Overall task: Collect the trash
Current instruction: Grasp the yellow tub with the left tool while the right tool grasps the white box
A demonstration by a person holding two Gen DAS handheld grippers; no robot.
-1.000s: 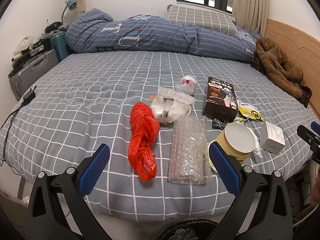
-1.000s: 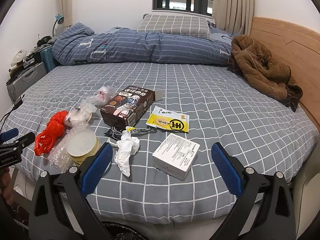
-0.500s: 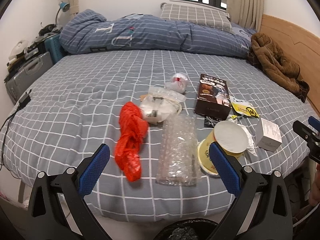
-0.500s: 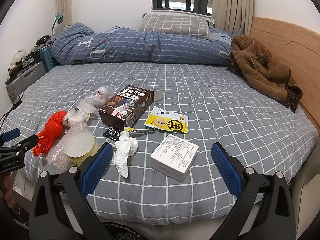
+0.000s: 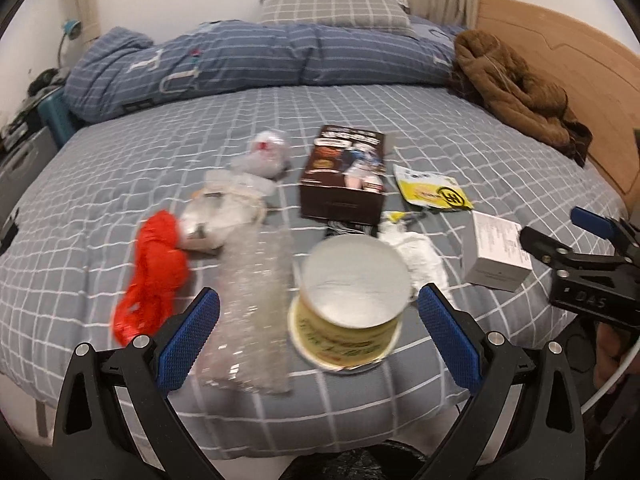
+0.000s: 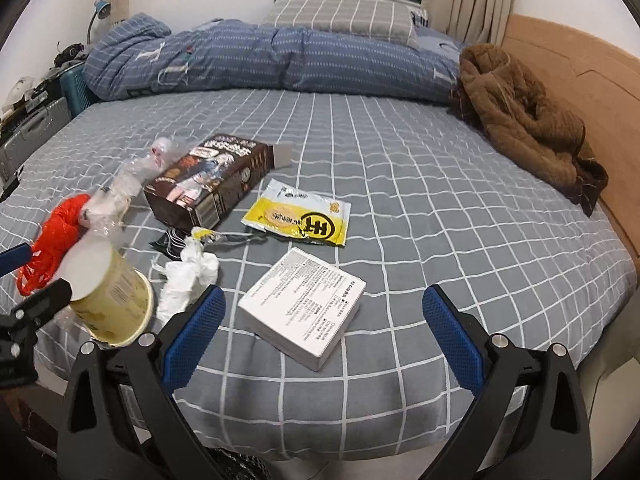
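Trash lies scattered on the grey checked bed (image 5: 400, 112). My left gripper (image 5: 318, 334) is open, its blue pads either side of an upturned yellow noodle cup (image 5: 352, 300), not touching it. Left of the cup lie bubble wrap (image 5: 256, 304) and a red plastic bag (image 5: 154, 272). My right gripper (image 6: 322, 334) is open around the near end of a white box (image 6: 304, 308). Further back are a crumpled tissue (image 6: 188, 276), a yellow snack packet (image 6: 298, 220), a brown carton (image 6: 212, 178) and clear wrappers (image 6: 132, 176).
A black bin bag (image 5: 352, 464) sits below the bed's near edge. A rolled blue duvet (image 6: 260, 60), a pillow (image 6: 340, 14) and a brown coat (image 6: 528, 120) lie at the far side, by the wooden headboard (image 6: 580, 92). Suitcases (image 6: 32, 128) stand at the left.
My left gripper has swung right and moved closer, from the red bag and bubble wrap to the noodle cup. My right gripper has moved closer to the white box.
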